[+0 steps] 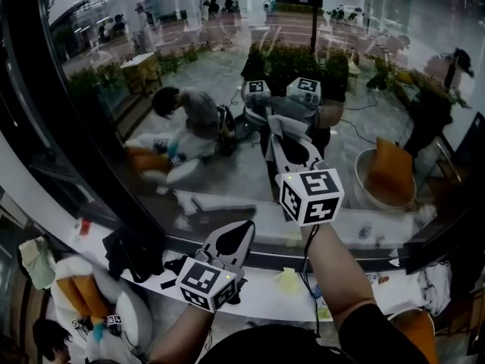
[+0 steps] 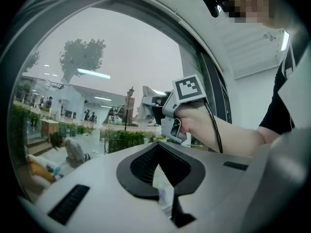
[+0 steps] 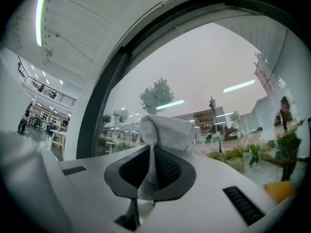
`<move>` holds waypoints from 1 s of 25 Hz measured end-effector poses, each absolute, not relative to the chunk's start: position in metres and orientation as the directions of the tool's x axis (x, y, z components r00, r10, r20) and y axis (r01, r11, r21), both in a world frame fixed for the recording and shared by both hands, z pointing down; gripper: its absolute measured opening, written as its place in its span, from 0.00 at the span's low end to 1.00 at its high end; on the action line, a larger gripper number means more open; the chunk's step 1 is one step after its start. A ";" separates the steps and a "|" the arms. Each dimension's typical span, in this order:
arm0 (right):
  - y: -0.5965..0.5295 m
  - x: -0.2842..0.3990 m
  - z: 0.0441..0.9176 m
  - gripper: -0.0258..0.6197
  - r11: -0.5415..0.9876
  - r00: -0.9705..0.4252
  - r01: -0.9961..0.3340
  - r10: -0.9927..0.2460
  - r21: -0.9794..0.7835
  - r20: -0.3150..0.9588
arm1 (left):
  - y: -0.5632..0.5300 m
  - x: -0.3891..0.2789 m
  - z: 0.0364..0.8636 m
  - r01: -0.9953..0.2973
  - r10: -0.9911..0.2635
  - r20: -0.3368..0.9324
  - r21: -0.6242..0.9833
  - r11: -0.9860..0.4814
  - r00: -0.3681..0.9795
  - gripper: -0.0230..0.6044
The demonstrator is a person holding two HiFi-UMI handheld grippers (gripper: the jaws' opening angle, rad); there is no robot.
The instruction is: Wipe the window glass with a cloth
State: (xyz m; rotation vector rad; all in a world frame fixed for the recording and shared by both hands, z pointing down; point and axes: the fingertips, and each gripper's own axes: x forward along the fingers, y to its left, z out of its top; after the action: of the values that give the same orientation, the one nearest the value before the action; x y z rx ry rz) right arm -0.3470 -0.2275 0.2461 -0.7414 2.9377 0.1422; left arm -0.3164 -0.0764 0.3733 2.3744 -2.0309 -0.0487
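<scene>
Far left: a dark bundle (image 1: 132, 249) sat on the white sill (image 1: 261, 288), not involved. The left gripper (image 1: 239, 232) hovered low over the sill, just short of the window glass (image 1: 98, 74). Its fingers were together at the tips, nothing in them.

The right gripper (image 1: 282, 136) was higher and to its right, fingers clamped on a grey mesh cloth (image 3: 165, 130). They pinched one narrow fold, with the rest bunched above the tips. In the head view the cloth met its own reflection, so I judged it pressed on the glass around mid-pane (contact patch too small to confirm).

Risks from here:
- The grip was on a thin fold only. Drag on the glass could pull the cloth out of the fingers.
- The bunch was small, so tilting the gripper could put hard fingertips on the glass: scrape, no wipe.
- A low stroke could run into the left gripper or sweep the small yellow scrap (image 1: 288, 279) off the sill.
</scene>
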 end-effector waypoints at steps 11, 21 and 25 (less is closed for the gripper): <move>-0.194 -0.426 0.261 0.10 0.906 -0.907 -0.417 -0.411 0.071 -0.092 | -0.047 -0.371 0.384 -0.993 -0.994 -0.010 0.044 -0.112 0.112 0.04; -0.190 -0.441 0.265 0.10 0.915 -0.916 -0.397 -0.391 0.066 -0.091 | -0.043 -0.383 0.388 -0.994 -0.995 -0.006 0.044 -0.104 0.104 0.04; -0.188 -0.442 0.264 0.10 0.917 -0.918 -0.392 -0.387 0.065 -0.084 | -0.040 -0.380 0.387 -0.992 -0.994 -0.007 0.046 -0.114 0.113 0.04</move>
State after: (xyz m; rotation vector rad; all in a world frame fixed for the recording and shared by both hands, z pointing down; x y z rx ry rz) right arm -0.4421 -0.1879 0.2643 -0.6120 3.0081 0.1240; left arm -0.3795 -0.0396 0.3875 2.3221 -2.0718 -0.0557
